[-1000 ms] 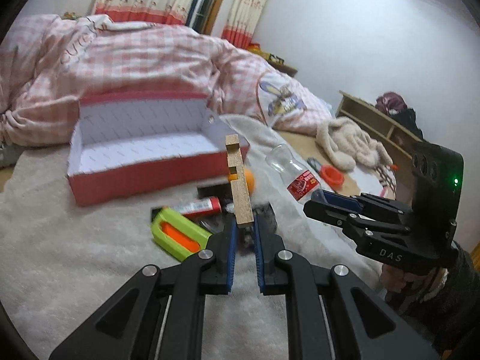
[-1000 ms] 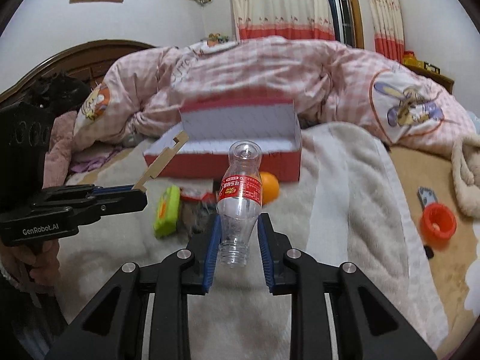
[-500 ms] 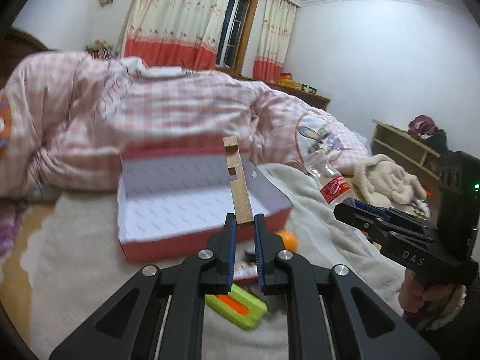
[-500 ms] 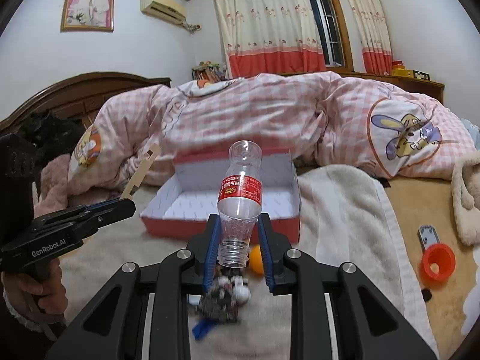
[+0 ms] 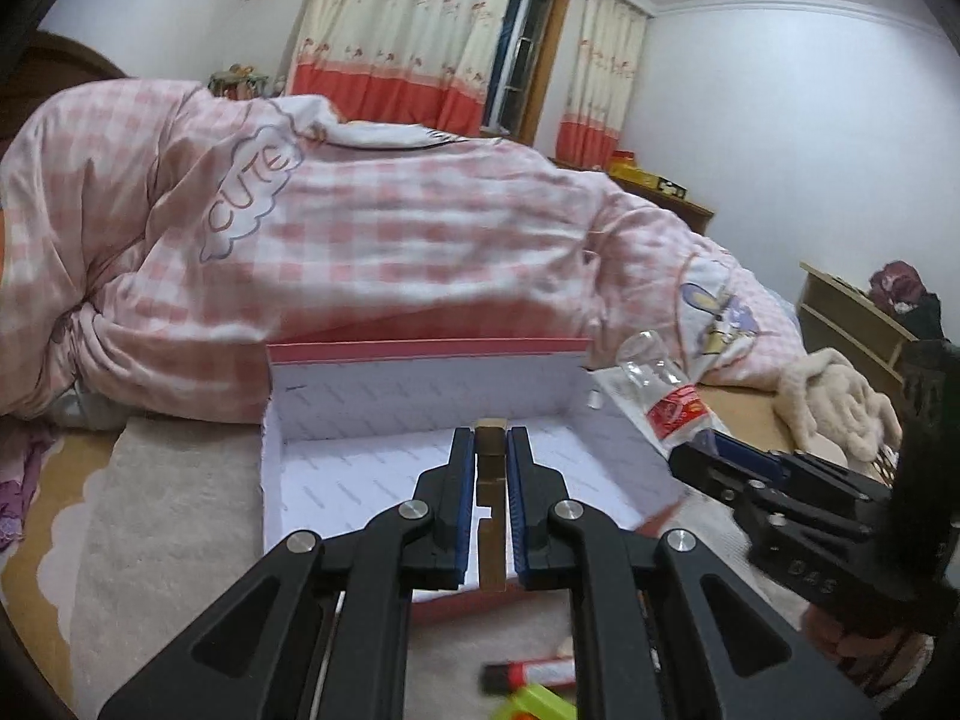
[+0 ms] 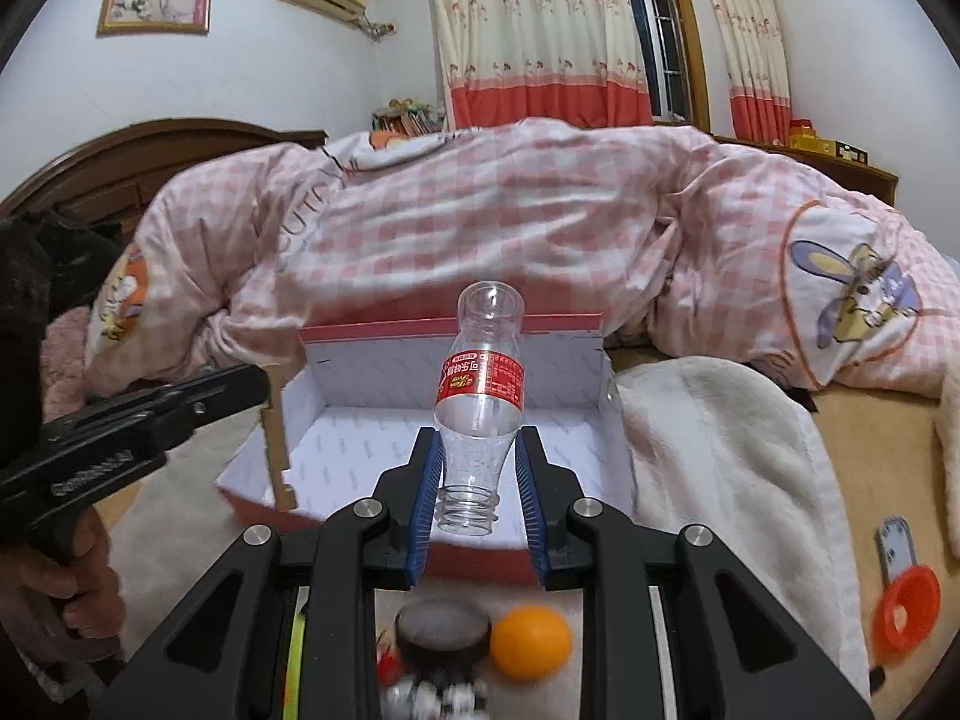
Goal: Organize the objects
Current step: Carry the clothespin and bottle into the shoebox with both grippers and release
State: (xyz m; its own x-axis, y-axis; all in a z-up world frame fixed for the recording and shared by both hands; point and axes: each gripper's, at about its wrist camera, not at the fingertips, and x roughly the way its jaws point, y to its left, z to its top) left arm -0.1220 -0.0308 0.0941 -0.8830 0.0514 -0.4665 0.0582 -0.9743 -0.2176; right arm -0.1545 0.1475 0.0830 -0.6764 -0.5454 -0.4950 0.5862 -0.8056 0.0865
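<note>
An open red box with a white inside (image 5: 420, 396) (image 6: 612, 414) lies on a pale rug against the pink quilt. My left gripper (image 5: 491, 450) is shut on a notched wooden piece (image 5: 492, 504), held edge-on over the box's inside; the piece also shows in the right wrist view (image 6: 277, 450). My right gripper (image 6: 477, 456) is shut on a clear plastic bottle with a red label (image 6: 480, 414), neck toward me, over the box's front part. The bottle also shows in the left wrist view (image 5: 666, 390), at the box's right wall.
In front of the box lie an orange ball (image 6: 531, 642), a black round lid (image 6: 443, 630), a green case (image 5: 534, 705) and a red tube (image 5: 534, 672). An orange ring tool (image 6: 906, 600) lies at the right. The pink checked quilt (image 6: 510, 210) rises behind the box.
Both grippers moved forward and now hang over the open box with their loads. The wooden piece has tilted from upright to nearly level, pointing away. The clutter now lies below the jaws.
</note>
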